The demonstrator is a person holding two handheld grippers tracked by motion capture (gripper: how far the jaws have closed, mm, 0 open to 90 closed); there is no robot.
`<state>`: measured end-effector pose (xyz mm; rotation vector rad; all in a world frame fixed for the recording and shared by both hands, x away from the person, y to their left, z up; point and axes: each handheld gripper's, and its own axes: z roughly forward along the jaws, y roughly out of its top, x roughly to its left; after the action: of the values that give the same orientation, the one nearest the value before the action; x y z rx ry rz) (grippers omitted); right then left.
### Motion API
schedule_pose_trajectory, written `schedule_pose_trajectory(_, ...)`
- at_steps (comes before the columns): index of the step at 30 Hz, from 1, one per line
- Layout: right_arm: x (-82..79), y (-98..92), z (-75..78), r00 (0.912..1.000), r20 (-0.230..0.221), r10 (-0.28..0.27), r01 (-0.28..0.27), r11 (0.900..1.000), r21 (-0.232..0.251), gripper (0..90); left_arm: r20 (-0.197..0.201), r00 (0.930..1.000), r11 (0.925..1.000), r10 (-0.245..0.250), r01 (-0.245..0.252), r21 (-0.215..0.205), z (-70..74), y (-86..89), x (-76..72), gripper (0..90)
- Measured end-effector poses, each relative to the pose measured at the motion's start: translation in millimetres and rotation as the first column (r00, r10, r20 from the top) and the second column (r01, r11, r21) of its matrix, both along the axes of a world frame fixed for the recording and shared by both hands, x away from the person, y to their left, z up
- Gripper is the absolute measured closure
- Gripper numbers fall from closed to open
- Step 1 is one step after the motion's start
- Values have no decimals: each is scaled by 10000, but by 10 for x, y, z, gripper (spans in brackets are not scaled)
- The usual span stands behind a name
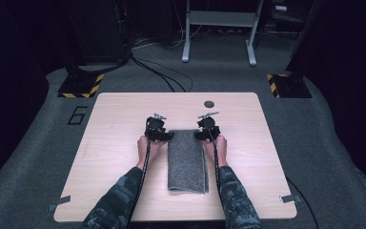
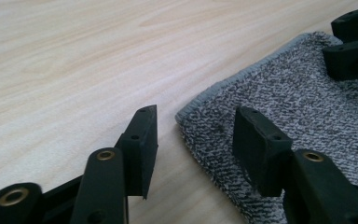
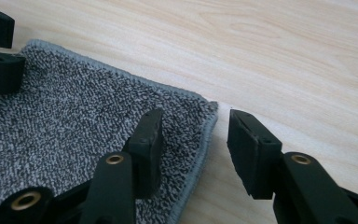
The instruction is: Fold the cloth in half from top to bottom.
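Note:
A folded grey towel (image 1: 187, 160) lies lengthwise in the middle of the light wooden table (image 1: 124, 114). My left gripper (image 1: 169, 136) sits at the towel's far left corner and my right gripper (image 1: 198, 135) at its far right corner. In the left gripper view the left gripper (image 2: 195, 135) is open, its jaws straddling the towel (image 2: 279, 107) corner, one jaw over the wood, the other over the cloth. In the right gripper view the right gripper (image 3: 193, 137) is open the same way around the towel (image 3: 74, 121) corner. Neither jaw pair has closed on the cloth.
A small dark round disc (image 1: 209, 103) sits on the table near the far edge. Beyond the table stand two black posts on hazard-striped bases (image 1: 81, 85), cables (image 1: 162, 71) on the carpet, and a grey metal frame (image 1: 219, 28).

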<state>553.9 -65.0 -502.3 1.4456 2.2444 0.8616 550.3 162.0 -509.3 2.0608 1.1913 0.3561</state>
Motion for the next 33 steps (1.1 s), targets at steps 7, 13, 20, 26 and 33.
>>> schedule_pose_trajectory(7,11,29,-43,9999,-131,75,-76,9999,-123,619,-107,9997,9994,-235,237,244,-33,-55,-9,565)
schedule_pose_trajectory(13,-21,51,-60,9999,-16,154,-154,9999,52,738,-110,9993,9986,-367,371,377,-27,-84,-24,695)
schedule_pose_trajectory(20,-66,85,-71,9997,166,204,-206,9998,83,839,-7,9994,9991,-354,354,246,-42,-90,-41,830)
schedule_pose_trajectory(26,-118,57,-32,9989,420,232,-238,9996,154,853,275,9987,9986,-427,418,318,-17,-80,-75,847)
schedule_pose_trajectory(33,-182,11,96,9955,907,258,-294,9988,392,856,713,9965,9990,-437,430,113,102,-78,-126,850)
